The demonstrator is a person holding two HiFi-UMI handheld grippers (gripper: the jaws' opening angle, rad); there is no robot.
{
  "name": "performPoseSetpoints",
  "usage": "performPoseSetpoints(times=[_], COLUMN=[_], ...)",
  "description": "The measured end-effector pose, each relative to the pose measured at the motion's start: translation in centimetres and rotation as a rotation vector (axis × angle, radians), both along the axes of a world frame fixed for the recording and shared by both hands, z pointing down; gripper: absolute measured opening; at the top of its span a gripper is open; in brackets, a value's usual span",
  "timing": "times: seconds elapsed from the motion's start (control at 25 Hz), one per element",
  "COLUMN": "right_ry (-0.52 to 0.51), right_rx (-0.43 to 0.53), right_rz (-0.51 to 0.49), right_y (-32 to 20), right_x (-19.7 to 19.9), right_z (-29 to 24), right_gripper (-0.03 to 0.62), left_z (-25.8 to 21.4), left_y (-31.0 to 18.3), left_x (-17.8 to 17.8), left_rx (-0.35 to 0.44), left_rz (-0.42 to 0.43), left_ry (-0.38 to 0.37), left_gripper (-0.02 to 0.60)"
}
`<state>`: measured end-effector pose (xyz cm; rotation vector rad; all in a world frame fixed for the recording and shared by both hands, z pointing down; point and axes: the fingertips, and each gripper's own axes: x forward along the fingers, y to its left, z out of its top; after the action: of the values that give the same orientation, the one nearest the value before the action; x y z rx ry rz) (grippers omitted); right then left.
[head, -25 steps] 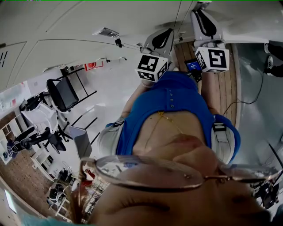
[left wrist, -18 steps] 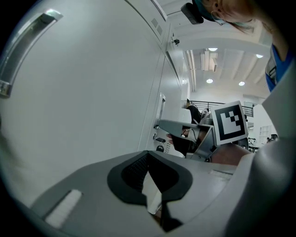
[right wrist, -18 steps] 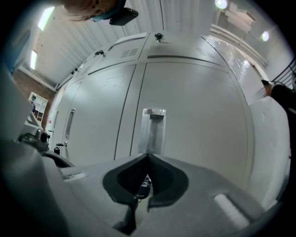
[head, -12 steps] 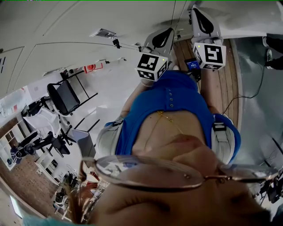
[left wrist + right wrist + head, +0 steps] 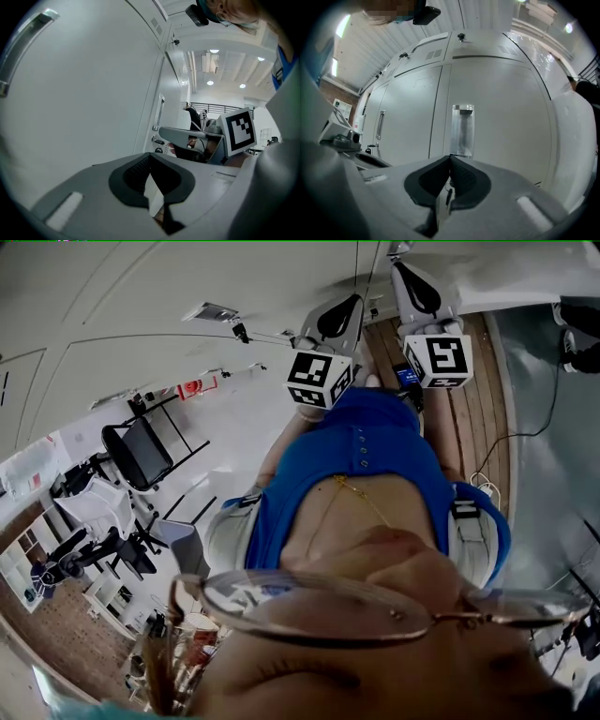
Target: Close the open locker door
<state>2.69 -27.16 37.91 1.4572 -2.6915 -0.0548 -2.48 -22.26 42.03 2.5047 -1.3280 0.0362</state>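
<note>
White locker doors fill the right gripper view. One door [image 5: 497, 108] faces me, with an upright clear handle [image 5: 462, 130] right beyond my right gripper [image 5: 450, 160], which is shut on nothing. That door looks flush with its neighbours. In the left gripper view a large white door panel [image 5: 89, 93] with a bar handle [image 5: 23, 49] stands close on the left. My left gripper [image 5: 150, 158] is shut and empty beside it. In the head view both marker cubes, the left [image 5: 319, 379] and the right [image 5: 439, 360], are held out ahead of my blue shirt.
A further locker handle [image 5: 379, 124] stands to the left. Keys hang from a lock [image 5: 157, 140] further along the row. Black chairs [image 5: 136, 448] and desks are in the room behind, and cables [image 5: 525, 451] lie on the floor by wooden boards [image 5: 473, 418].
In the head view the right gripper's cube has shifted a little up and to the left. The left cube has barely moved. The room behind has slid slightly.
</note>
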Motion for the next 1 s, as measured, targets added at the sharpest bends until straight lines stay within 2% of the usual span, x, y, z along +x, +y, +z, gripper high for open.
performPoseSetpoints(times=[0.56,1.0], right_ry=[0.013,0.005], right_rx=[-0.068,-0.101], right_rz=[-0.084,-0.107], right_y=[3.9,5.5], right_x=[-1.1,-0.9], right_z=[2.7,3.8], right_gripper=[0.002,0.002], left_z=[-0.2,0.0], left_y=[0.4,1.1], left_x=[1.0,1.6], left_rx=[0.012,0.012], left_rz=[-0.033,-0.042], left_ry=[-0.004,-0.016], left_gripper=[0.0,0.0])
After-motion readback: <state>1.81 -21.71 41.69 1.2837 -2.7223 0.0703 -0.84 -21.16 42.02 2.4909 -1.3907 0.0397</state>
